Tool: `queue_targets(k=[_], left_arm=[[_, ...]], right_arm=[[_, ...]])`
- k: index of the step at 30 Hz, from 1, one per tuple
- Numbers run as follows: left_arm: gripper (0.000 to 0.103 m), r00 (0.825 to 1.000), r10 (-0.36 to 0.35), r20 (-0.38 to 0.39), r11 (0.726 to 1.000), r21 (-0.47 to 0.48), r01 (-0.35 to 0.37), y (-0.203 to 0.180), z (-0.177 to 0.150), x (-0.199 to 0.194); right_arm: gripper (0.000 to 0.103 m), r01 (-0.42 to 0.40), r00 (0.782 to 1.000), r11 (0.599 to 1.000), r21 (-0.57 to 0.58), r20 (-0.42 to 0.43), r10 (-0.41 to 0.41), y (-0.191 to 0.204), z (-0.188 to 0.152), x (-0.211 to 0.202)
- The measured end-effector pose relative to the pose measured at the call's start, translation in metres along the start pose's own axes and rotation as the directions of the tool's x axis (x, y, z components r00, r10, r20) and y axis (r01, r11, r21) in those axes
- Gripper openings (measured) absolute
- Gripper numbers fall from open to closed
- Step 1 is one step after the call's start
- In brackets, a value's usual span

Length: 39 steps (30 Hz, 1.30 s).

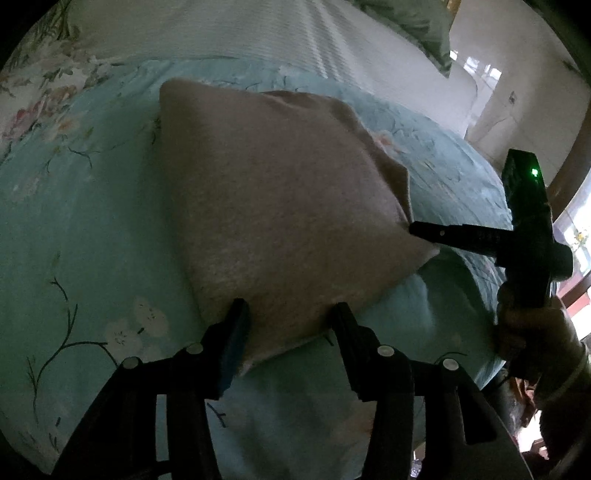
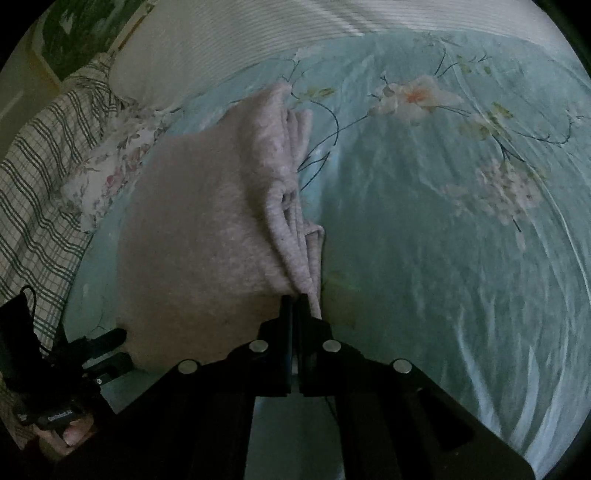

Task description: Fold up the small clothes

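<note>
A folded beige-pink garment (image 1: 280, 206) lies on a teal floral bedspread (image 1: 74, 229). My left gripper (image 1: 290, 314) is open, its two fingers straddling the garment's near edge. My right gripper (image 2: 294, 299) is shut on the garment (image 2: 207, 236), pinching the layered edge at its near right corner. It also shows in the left wrist view (image 1: 415, 229), clamped on the cloth's right corner. In the right wrist view the left gripper (image 2: 107, 350) sits at the garment's lower left, its jaws apart.
A white ribbed blanket (image 1: 229, 29) lies behind the bedspread. A plaid cloth (image 2: 40, 177) and a floral pillow (image 2: 110, 173) lie to the left in the right wrist view. A window and wall (image 1: 517, 92) stand beyond the bed's right edge.
</note>
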<state>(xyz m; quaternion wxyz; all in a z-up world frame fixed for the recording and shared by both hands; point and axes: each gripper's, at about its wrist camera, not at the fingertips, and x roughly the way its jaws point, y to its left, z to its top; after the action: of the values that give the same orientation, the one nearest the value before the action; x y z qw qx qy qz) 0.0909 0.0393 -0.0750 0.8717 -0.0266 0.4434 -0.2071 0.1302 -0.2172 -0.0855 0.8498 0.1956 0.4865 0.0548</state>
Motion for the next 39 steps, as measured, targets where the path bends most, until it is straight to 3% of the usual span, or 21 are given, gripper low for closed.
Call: queue_targets(k=[8, 10, 11, 12, 16, 18, 21, 26, 32, 37, 39], left_arm=[[0.050, 1.000, 0.001, 0.010, 0.999, -0.032, -0.001, 0.000, -0.008, -0.020], [0.051, 1.000, 0.002, 0.014, 0.999, -0.053, -0.001, 0.006, -0.010, -0.029], [0.053, 1.000, 0.014, 0.017, 0.998, -0.062, -0.013, 0.007, -0.012, -0.033], [0.056, 0.999, 0.031, 0.022, 0.997, -0.069, -0.029, 0.009, -0.014, -0.039], [0.079, 0.994, 0.107, 0.025, 0.990, -0.094, -0.104, 0.013, -0.024, -0.053], [0.082, 0.990, 0.141, 0.011, 0.985, -0.101, -0.139, 0.014, -0.029, -0.057], [0.083, 0.984, 0.178, -0.013, 0.980, -0.089, -0.179, 0.013, -0.039, -0.059], [0.083, 0.963, 0.265, -0.054, 0.963, -0.027, -0.267, 0.008, -0.059, -0.054], [0.083, 0.955, 0.272, -0.121, 0.960, -0.026, -0.277, 0.016, -0.078, -0.047], [0.083, 0.946, 0.314, -0.082, 0.949, -0.011, -0.316, 0.016, -0.070, -0.061], [0.083, 0.941, 0.334, -0.048, 0.942, 0.006, -0.334, 0.011, -0.061, -0.073]], right_arm=[[0.008, -0.009, 1.000, 1.000, -0.018, 0.011, 0.010, 0.011, -0.012, -0.026], [0.025, -0.012, 1.000, 1.000, -0.028, 0.014, 0.013, 0.014, -0.016, -0.035], [0.043, -0.011, 1.000, 0.999, -0.034, 0.018, 0.012, 0.018, -0.021, -0.041], [0.052, -0.004, 1.000, 0.999, -0.040, 0.024, 0.005, 0.021, -0.024, -0.046], [0.054, 0.023, 1.000, 0.997, -0.080, 0.023, -0.021, 0.034, -0.043, -0.059], [0.066, 0.033, 0.999, 0.994, -0.101, 0.009, -0.032, 0.040, -0.054, -0.062], [0.077, 0.043, 0.999, 0.988, -0.146, -0.007, -0.045, 0.051, -0.072, -0.064], [0.084, 0.074, 0.996, 0.973, -0.219, -0.029, -0.083, 0.065, -0.095, -0.067], [0.090, 0.086, 0.994, 0.966, -0.246, -0.046, -0.100, 0.066, -0.104, -0.071], [0.091, 0.078, 0.994, 0.958, -0.274, -0.046, -0.094, 0.075, -0.100, -0.078], [0.096, 0.081, 0.995, 0.953, -0.294, -0.029, -0.093, 0.080, -0.097, -0.086]])
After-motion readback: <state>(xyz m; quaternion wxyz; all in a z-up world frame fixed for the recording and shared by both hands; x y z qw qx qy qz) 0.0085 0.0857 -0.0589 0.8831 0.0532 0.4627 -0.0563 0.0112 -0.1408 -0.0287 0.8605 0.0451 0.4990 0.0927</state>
